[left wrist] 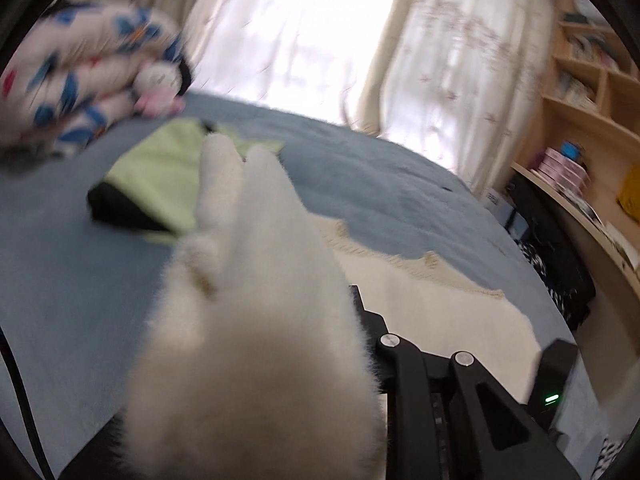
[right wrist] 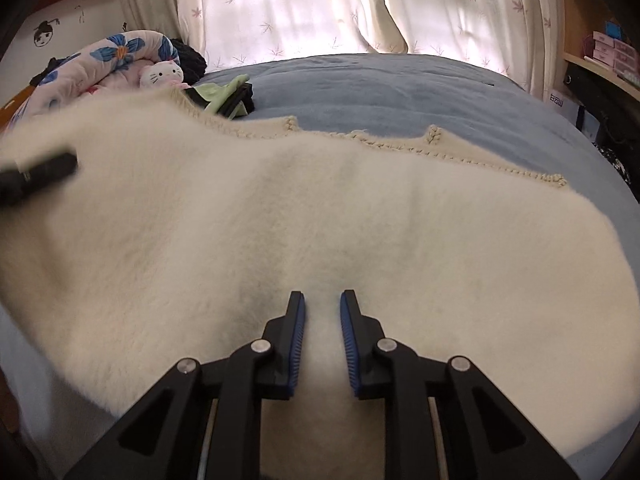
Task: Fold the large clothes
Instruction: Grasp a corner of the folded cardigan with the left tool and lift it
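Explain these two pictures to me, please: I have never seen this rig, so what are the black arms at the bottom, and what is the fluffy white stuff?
No robot here: a person holds a two-finger gripper in each hand, with a fisheye camera on each looking along the fingers. In the right wrist view the right gripper pinches a ridge of a fluffy cream garment spread on a blue bed; the blue strips are its pads. The left wrist view is blurred: the left gripper is mostly hidden behind a lifted bunch of the same garment, apparently gripped. Behind lie green and black clothes, a flowered quilt, a plush toy and curtains.
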`<state>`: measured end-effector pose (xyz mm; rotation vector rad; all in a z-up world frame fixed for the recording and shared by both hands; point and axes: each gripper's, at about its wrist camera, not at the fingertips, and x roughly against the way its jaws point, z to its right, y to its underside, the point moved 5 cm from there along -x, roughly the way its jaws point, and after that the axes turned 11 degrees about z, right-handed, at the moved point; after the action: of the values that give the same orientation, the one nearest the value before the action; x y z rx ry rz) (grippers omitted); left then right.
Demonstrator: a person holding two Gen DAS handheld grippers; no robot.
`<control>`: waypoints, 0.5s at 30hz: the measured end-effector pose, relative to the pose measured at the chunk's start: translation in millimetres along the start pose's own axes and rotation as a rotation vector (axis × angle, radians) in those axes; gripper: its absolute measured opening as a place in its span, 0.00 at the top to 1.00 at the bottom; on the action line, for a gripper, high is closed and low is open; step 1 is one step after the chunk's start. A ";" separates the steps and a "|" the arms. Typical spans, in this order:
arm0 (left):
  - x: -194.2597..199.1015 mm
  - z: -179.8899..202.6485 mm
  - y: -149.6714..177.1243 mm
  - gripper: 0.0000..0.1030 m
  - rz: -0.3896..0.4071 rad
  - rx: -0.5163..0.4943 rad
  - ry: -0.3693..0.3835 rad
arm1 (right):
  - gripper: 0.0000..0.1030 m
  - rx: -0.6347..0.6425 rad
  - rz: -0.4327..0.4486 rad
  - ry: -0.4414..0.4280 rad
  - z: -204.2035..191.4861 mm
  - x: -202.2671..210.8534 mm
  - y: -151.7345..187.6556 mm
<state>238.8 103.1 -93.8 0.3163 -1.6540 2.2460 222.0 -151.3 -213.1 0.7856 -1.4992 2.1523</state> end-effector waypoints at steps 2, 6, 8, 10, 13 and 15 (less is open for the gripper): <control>4.4 26.2 -8.5 0.82 0.018 -0.064 0.013 | 0.81 -0.038 -0.005 -0.027 3.5 1.5 0.8; 4.9 76.2 -19.6 0.82 0.033 -0.144 0.059 | 0.81 -0.164 -0.036 -0.136 15.0 12.2 4.8; -0.3 104.8 -22.7 0.82 0.032 -0.179 0.087 | 0.81 -0.209 -0.056 -0.181 19.3 22.5 10.1; -2.8 129.7 -21.1 0.82 0.032 -0.210 0.109 | 0.82 -0.286 -0.066 -0.226 31.9 41.0 17.2; -9.5 168.4 -12.2 0.82 0.011 -0.230 0.151 | 0.83 -0.396 -0.032 -0.192 65.2 73.6 25.7; -17.3 195.0 -2.0 0.82 -0.016 -0.237 0.184 | 0.83 -0.453 0.032 -0.080 102.3 102.1 33.8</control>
<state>251.9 -84.6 -39.9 0.0617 -1.7850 1.9747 145.9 -258.2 -143.8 0.6919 -1.9519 1.7135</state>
